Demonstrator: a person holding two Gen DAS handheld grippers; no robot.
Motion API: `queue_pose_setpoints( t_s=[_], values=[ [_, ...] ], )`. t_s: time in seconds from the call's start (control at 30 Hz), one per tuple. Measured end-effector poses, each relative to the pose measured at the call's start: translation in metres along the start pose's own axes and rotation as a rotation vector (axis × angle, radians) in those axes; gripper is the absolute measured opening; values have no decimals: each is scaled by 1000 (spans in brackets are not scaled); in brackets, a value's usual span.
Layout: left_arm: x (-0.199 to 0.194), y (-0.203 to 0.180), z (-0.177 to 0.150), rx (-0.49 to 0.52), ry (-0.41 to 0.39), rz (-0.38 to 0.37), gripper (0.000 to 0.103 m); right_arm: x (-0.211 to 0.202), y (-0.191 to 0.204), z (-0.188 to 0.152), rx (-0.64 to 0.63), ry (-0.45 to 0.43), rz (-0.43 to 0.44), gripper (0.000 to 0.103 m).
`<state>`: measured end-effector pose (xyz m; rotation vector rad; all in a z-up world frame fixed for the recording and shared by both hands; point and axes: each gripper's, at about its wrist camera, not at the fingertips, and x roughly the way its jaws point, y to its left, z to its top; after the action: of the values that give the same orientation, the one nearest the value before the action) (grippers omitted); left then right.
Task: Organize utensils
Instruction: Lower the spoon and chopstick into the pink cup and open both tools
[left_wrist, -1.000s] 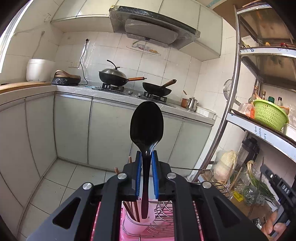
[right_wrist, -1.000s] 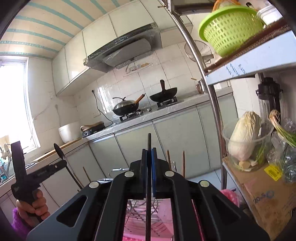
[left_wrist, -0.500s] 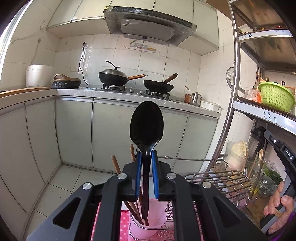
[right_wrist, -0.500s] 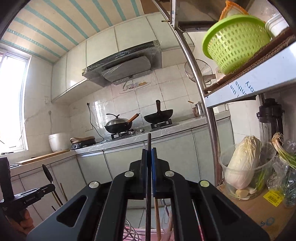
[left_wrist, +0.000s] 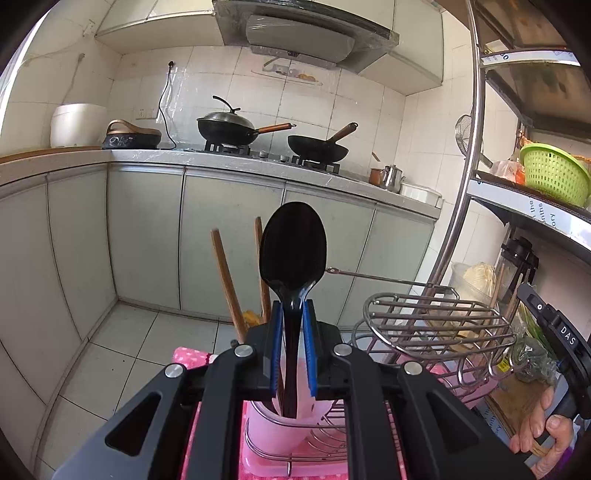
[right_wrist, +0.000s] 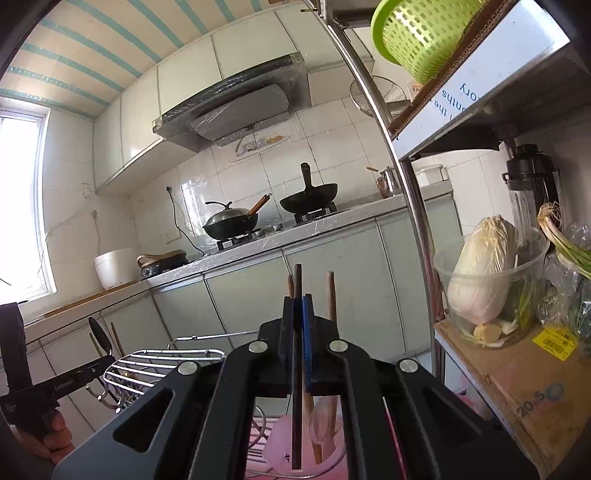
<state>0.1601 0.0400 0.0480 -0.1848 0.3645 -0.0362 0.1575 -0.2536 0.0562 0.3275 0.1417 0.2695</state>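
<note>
- Left wrist view: the left tool (left_wrist: 292, 347) is nearly closed, its blue pads clamped on the neck of a black spoon (left_wrist: 293, 251) that stands bowl up.
- The spoon's handle runs down between the pads into a pink cup (left_wrist: 280, 424); its lower end is lost inside the cup, so whether it touches bottom cannot be told.
- Two wooden chopsticks (left_wrist: 225, 280) rise from the same cup behind the tool; their lower halves are hidden by the tool body.
- The cup sits in a wire rack (left_wrist: 436, 325) over a pink tray (left_wrist: 258, 458); the tool's black frame covers most of both.
- At the right edge, a hand (left_wrist: 543, 432) grips the other tool's handle, cut off by the frame.
- Right wrist view: the right tool (right_wrist: 298, 343) is pressed shut on a thin dark stick (right_wrist: 297, 288), probably a chopstick, held upright.
- The stick's tip shows above the pads and its lower end reaches down over the pink cup (right_wrist: 317, 443); the cup's rim is blurred, so whether the end is inside is hard to tell.
- Wooden chopsticks (right_wrist: 331, 295) stand just behind the pads, partly masked.
- At lower left, the spoon (right_wrist: 96, 332) looks small and dark in the left tool, with the hand (right_wrist: 55, 435) holding that tool half cut off.
- The rack (right_wrist: 162, 363) is only partly in view.
</note>
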Motion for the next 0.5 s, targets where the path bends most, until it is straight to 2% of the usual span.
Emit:
queue_pose_setpoints(
  t_s=[0.27,0.5],
  values=[
    [4,-7,-19,19,38,13,10,-7,4,-21,14,112,-3,5],
    [11,-8,-30,16,79,32,10,-4,4,-38,6,208,-39,5]
  ],
)
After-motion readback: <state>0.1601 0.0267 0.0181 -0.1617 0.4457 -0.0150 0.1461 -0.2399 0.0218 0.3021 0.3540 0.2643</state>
